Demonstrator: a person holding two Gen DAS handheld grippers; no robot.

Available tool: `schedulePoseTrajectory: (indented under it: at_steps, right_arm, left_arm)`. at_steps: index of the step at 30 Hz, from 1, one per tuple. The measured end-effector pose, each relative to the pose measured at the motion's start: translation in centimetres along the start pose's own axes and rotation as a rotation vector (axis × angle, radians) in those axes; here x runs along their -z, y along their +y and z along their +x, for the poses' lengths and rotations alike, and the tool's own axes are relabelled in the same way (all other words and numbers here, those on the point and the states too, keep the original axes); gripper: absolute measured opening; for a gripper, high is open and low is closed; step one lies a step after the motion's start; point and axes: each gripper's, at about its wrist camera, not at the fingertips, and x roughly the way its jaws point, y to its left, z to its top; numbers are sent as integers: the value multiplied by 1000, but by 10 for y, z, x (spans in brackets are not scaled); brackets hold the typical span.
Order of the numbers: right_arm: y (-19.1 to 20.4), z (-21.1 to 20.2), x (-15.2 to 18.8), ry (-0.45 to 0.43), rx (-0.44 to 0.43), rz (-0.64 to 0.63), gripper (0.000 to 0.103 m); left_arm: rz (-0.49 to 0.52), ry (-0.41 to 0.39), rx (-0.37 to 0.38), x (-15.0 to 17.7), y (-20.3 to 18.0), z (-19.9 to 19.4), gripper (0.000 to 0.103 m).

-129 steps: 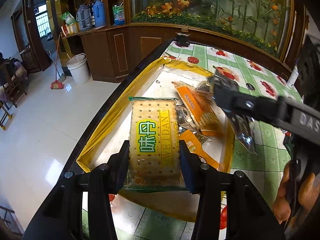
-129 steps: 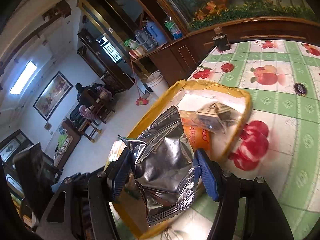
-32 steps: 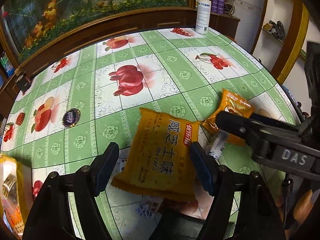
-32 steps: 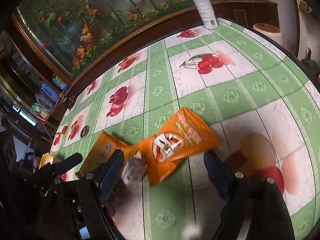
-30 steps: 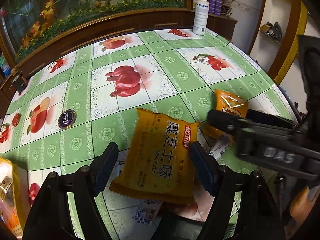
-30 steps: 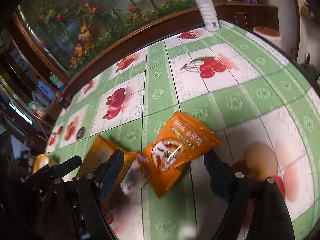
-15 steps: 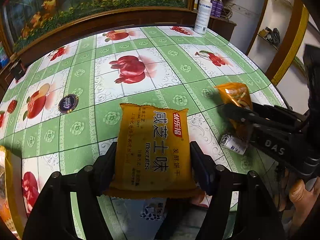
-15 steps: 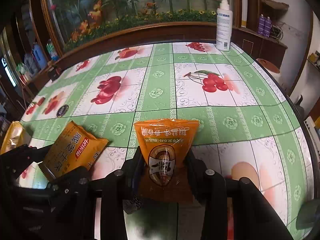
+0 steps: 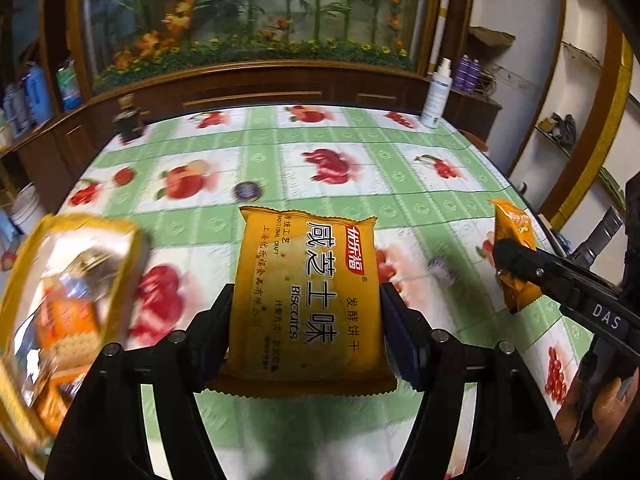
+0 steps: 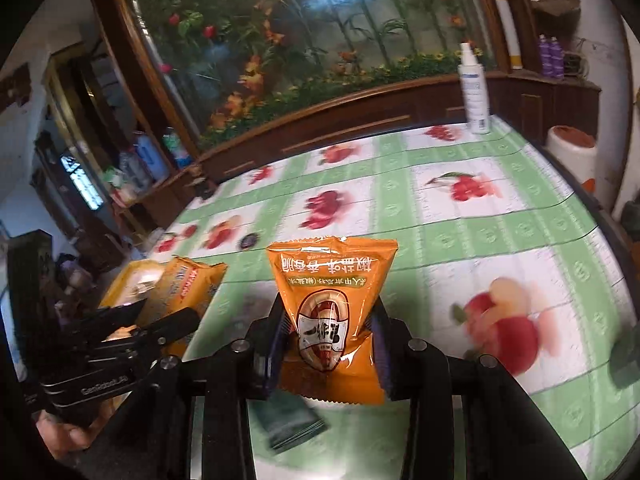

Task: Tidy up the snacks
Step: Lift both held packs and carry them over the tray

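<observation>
My left gripper is shut on a yellow biscuit packet and holds it above the table. My right gripper is shut on an orange snack bag, also lifted; that bag shows at the right of the left wrist view. The yellow tray with several snack packs lies at the left on the table. In the right wrist view the tray sits behind the biscuit packet.
The round table has a green and white fruit-pattern cloth. A white spray bottle stands at its far edge. A dark green packet lies under my right gripper. A small dark round item lies mid-table. A wooden cabinet runs behind.
Both grippers have closed on their packets, lifted them off the table and swung left, so the yellow tray has come back into view.
</observation>
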Motion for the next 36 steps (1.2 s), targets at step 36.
schedulePoseTrajectory:
  at_steps: [36]
  right_arm:
    - [156, 3, 107, 182, -225, -182, 39]
  left_arm:
    - [-174, -99, -333, 95, 108, -102, 69]
